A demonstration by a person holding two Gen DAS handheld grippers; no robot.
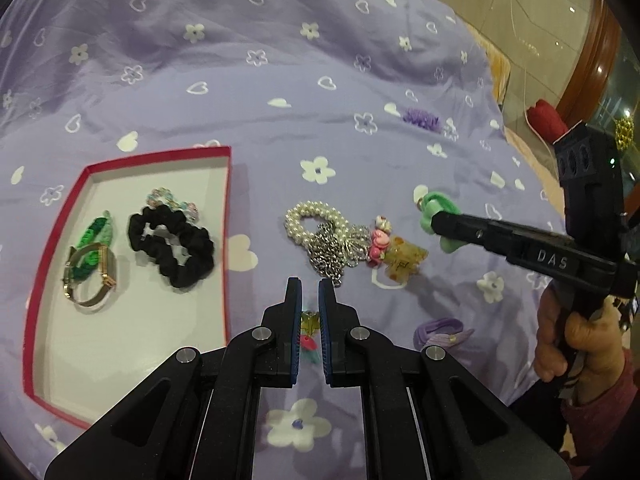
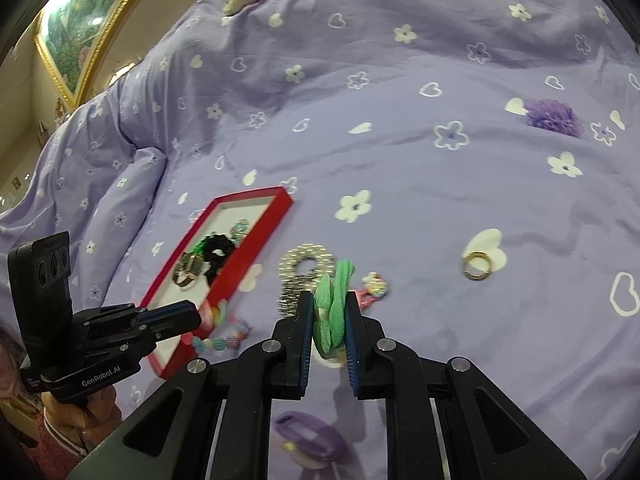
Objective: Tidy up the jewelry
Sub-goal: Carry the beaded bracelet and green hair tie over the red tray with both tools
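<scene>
Left gripper [image 1: 309,292], angled down over the bedspread [image 1: 280,60], jaws nearly together and clamped on a small multicoloured bead piece [image 1: 310,332], seen in the right wrist view as a pastel bead cluster [image 2: 222,334] hanging from the fingertips above the near corner of the box. Right gripper [image 2: 328,300], likewise tilted downward, jaws pinched on a green hair tie [image 2: 334,304]; in the left wrist view the tie [image 1: 434,216] sits at the tip of the fingers, lifted clear of the cloth. A hand [image 1: 568,344] with a dark red sleeve grips the right handle.

Red box [image 1: 60,216], white inside, lying on the bedspread to the left: it contains a gold watch [image 1: 90,280], a green braided band [image 1: 94,236], a black scrunchie [image 1: 172,244] and a pale bead bracelet [image 1: 172,200] at the scrunchie's far edge. Between box and right gripper: pearl bracelet [image 1: 310,218] touching a silver chain [image 1: 328,252], with a pink charm [image 1: 378,244] and amber piece [image 1: 404,260] beside them. Near the grippers, a purple hair tie [image 1: 440,330]; farther off, a purple pompom [image 2: 552,116] and a gold ring [image 2: 476,266], well apart from the rest.

Legible marks: "DAS" on the right gripper's finger; "GenRobot.AI" on the left gripper's body.
</scene>
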